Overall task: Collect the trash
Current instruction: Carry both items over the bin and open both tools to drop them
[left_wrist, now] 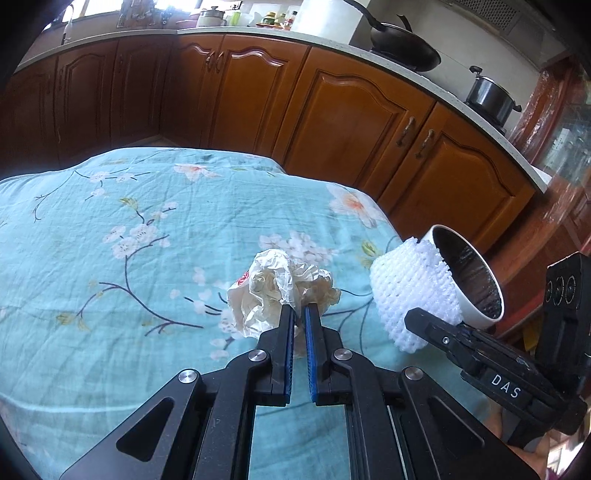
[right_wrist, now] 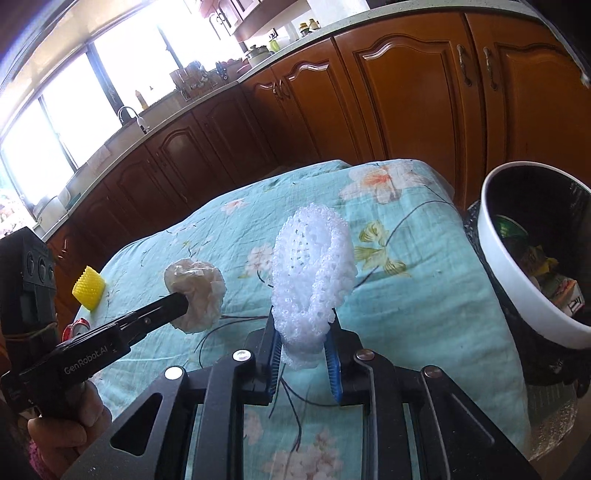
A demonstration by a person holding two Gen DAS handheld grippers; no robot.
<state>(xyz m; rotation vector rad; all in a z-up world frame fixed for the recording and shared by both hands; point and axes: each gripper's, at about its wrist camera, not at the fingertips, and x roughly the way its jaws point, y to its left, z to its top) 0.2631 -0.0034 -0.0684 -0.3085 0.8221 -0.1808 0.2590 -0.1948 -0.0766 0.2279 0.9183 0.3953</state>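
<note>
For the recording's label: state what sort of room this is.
Most likely a home kitchen: wooden cabinets under a long countertop, a wok and lidded pot on it, and a sink tap below the window.

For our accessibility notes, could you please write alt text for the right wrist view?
The right claw grips a white foam net above a floral tablecloth, beside a white trash bin. The left claw holds crumpled paper.

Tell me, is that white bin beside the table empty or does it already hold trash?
Not empty. The right wrist view looks into the white bin and shows wrappers and a small carton lying inside; how full it is cannot be told.
</note>
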